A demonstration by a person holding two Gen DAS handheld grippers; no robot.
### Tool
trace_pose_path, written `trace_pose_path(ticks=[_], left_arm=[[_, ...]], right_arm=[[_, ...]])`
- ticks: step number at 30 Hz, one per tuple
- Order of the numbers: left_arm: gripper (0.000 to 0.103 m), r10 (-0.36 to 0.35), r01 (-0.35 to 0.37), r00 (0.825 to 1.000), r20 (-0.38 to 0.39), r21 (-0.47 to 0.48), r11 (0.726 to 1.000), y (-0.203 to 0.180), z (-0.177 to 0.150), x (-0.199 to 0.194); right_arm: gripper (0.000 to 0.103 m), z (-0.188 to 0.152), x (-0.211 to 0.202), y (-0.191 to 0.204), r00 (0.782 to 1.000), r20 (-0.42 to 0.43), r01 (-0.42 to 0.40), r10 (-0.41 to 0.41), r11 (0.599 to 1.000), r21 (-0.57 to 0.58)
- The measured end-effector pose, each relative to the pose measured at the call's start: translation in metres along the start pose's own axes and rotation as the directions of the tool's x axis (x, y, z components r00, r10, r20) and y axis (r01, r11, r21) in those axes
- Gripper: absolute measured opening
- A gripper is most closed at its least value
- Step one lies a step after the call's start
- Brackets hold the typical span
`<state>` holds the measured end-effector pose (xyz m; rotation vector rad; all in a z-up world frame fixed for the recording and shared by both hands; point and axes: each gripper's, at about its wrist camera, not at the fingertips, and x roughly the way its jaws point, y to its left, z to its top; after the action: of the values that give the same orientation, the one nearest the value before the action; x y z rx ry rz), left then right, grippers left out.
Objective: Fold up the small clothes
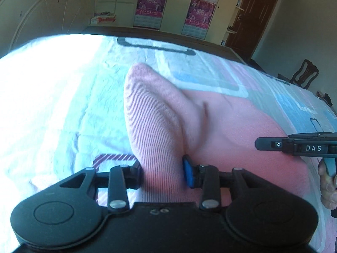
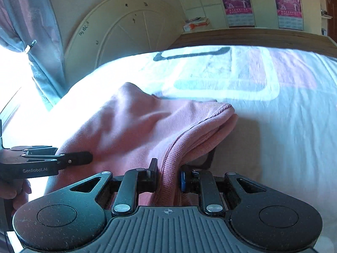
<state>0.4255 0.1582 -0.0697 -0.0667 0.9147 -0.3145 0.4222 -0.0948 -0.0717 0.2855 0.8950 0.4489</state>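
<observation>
A pink ribbed garment point(image 1: 160, 113) lies partly lifted over the bed sheet point(image 1: 52, 88). My left gripper point(image 1: 163, 174) is shut on a thick fold of the pink garment, which rises in a ridge ahead of it. My right gripper point(image 2: 168, 177) is shut on the garment's ribbed hem point(image 2: 168, 160), with the cloth point(image 2: 130, 122) draped away to the left and a folded end at the right. The right gripper also shows at the right edge of the left wrist view point(image 1: 259, 144); the left gripper shows at the left of the right wrist view point(image 2: 88, 158).
The bed's patterned sheet point(image 2: 273, 109) spreads all around, glaring white on the window side. A wooden footboard point(image 2: 252, 38) bounds the far edge. Cupboards with purple posters point(image 1: 150, 2), a dark door point(image 1: 257, 14) and a chair point(image 1: 305, 73) stand beyond. A curtain point(image 2: 31, 31) hangs at left.
</observation>
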Motion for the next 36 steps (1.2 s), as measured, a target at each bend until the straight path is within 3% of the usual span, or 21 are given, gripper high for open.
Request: trace_pose_path(ticks=[5, 8, 10, 12, 14, 15, 18, 25, 31, 33, 36], left_arm=[[0.070, -0.008, 0.011, 0.999, 0.038, -0.079, 0.997, 0.016, -0.011, 0.006], [0.070, -0.019, 0.023, 0.999, 0.040, -0.081, 0.996, 0.024, -0.009, 0.000], [0.063, -0.014, 0.017, 0.996, 0.093, -0.028, 0.999, 0.026, -0.007, -0.017], [0.048, -0.047, 0.044, 0.992, 0.121, 0.025, 0.999, 0.029, -0.005, -0.027], [0.041, -0.053, 0.050, 0.996, 0.066, 0.038, 0.998, 0.033, -0.003, -0.018], [0.037, -0.059, 0.058, 0.998, 0.029, 0.039, 0.998, 0.033, -0.005, -0.009], [0.037, -0.061, 0.061, 0.998, 0.002, 0.017, 0.998, 0.038, -0.011, 0.005], [0.036, -0.042, 0.042, 0.999, 0.021, 0.033, 0.999, 0.033, -0.010, -0.008], [0.034, -0.029, 0.024, 0.997, 0.067, 0.071, 0.997, 0.010, -0.023, -0.038], [0.035, -0.007, 0.002, 0.998, 0.058, 0.082, 0.997, 0.003, -0.033, -0.036], [0.035, 0.038, -0.045, 0.997, 0.066, 0.095, 0.994, -0.005, -0.041, -0.033]], right_arm=[[0.019, -0.019, 0.009, -0.029, 0.999, -0.048, 0.014, -0.009, 0.994, 0.109], [0.027, -0.017, 0.006, -0.037, 0.999, -0.037, 0.010, -0.005, 0.988, 0.155], [0.029, -0.014, -0.008, -0.036, 0.999, -0.002, 0.034, -0.034, 0.986, 0.163], [0.029, -0.006, -0.019, -0.032, 0.999, 0.024, 0.032, -0.035, 0.989, 0.141], [0.025, -0.001, -0.017, -0.028, 0.999, 0.012, 0.048, -0.049, 0.993, 0.106], [0.016, 0.000, -0.013, -0.025, 0.995, -0.004, 0.100, -0.100, 0.992, 0.079], [0.012, -0.005, 0.006, -0.034, 0.986, -0.052, 0.164, -0.159, 0.981, 0.100], [0.012, -0.006, 0.001, -0.026, 0.979, -0.043, 0.204, -0.201, 0.975, 0.093], [0.012, -0.014, -0.035, 0.018, 0.986, 0.022, 0.169, -0.168, 0.984, -0.055], [0.012, -0.024, -0.034, 0.029, 0.987, 0.002, 0.161, -0.162, 0.981, -0.108], [0.012, -0.042, -0.016, 0.031, 0.975, -0.050, 0.207, -0.218, 0.964, -0.167]])
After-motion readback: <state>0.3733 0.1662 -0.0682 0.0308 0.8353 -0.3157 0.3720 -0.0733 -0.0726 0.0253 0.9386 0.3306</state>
